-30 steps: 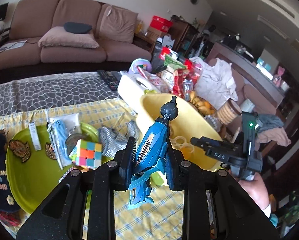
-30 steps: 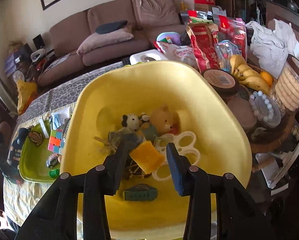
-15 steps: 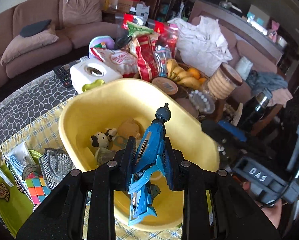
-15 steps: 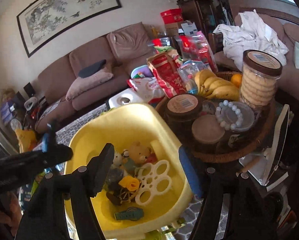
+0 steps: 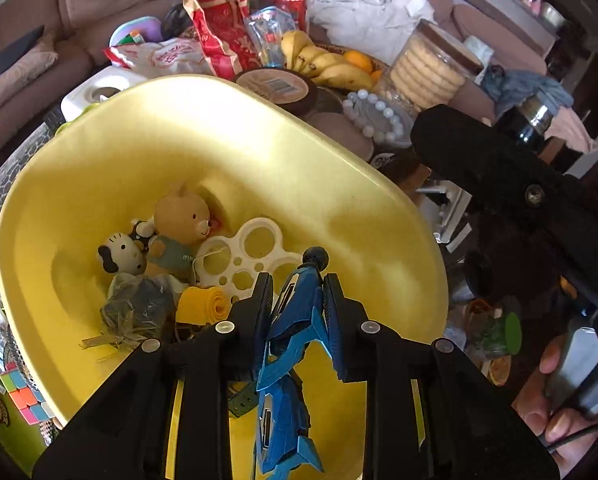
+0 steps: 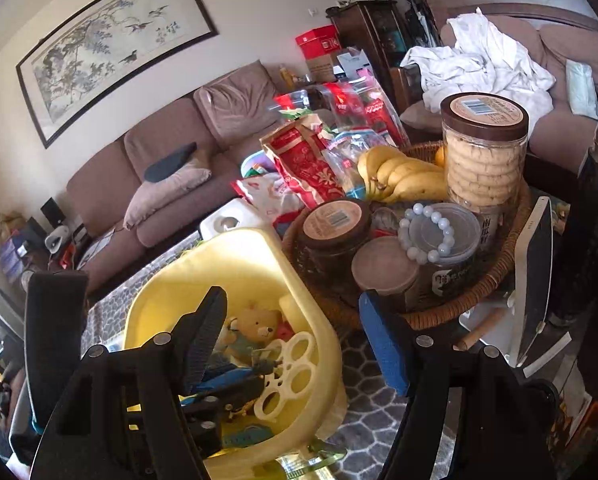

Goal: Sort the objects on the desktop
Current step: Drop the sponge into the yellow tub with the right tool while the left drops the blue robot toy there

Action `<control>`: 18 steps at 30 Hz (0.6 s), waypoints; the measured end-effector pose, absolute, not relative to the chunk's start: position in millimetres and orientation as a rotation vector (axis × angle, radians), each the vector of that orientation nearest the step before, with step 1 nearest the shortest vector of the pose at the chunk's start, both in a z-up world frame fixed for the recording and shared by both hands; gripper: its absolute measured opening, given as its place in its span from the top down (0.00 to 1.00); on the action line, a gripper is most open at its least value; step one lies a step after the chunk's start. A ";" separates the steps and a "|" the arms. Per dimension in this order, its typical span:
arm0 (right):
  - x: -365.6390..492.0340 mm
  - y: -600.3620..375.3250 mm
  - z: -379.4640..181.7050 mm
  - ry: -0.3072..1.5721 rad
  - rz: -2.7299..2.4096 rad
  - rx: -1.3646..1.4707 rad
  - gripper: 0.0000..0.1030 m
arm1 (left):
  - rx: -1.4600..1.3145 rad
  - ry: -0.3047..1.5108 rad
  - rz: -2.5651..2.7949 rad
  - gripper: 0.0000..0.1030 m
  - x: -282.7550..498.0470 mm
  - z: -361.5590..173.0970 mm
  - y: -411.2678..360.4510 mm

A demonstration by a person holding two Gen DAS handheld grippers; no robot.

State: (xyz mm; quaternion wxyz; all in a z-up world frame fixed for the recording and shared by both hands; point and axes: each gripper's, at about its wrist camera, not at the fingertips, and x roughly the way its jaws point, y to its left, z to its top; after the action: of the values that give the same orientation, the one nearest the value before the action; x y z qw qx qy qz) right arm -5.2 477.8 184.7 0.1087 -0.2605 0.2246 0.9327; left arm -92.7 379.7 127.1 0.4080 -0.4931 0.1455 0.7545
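My left gripper point(image 5: 297, 296) is shut on a blue toy figure point(image 5: 295, 320) and holds it low over the yellow tub point(image 5: 259, 128). The tub holds a bear point(image 5: 183, 216), a cat figurine point(image 5: 121, 254), a white ring piece point(image 5: 243, 256) and a yellow roll point(image 5: 201, 304). In the right wrist view the blue toy point(image 6: 223, 378) hangs inside the tub point(image 6: 235, 240). My right gripper point(image 6: 291, 312) is drawn back above the tub's near corner. Its jaws are opening and nothing is between them.
A wicker basket point(image 6: 479, 296) beside the tub carries jars, a cookie jar point(image 6: 483, 152), bananas point(image 6: 399, 176) and a bead bracelet point(image 6: 431, 232). Snack bags point(image 5: 219, 28) stand behind. A colour cube point(image 5: 23, 396) lies on a green tray at the left. A person's hand point(image 5: 559, 400) holds the right gripper.
My left gripper carried the blue toy from above the green tray over to the yellow tub and lowered it. My right gripper pulled back and up from the tub, and its jaws spread wider.
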 end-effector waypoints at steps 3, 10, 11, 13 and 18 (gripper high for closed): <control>-6.5 476.5 183.9 0.666 2.744 -0.772 0.31 | -1.289 0.351 1.832 0.76 -96.2 118.5 385.1; -10.1 471.8 182.4 0.644 2.749 -0.793 0.31 | -1.252 0.254 1.880 0.47 -101.5 135.0 359.6; -10.6 471.0 182.4 0.639 2.750 -0.796 0.31 | -1.248 0.236 1.890 0.47 -102.1 139.1 352.5; -12.7 468.4 181.5 0.632 2.755 -0.809 0.31 | -1.226 0.204 1.917 0.47 -102.7 148.8 337.4; -18.9 457.6 180.7 0.597 2.773 -0.840 0.27 | -1.155 0.103 1.968 0.33 -95.2 171.2 291.6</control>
State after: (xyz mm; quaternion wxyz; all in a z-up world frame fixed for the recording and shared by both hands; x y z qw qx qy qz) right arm -18.9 457.6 180.7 0.0916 -0.2828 0.2011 0.9334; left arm -95.2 291.6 171.2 0.4158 -0.4600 0.0409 0.7835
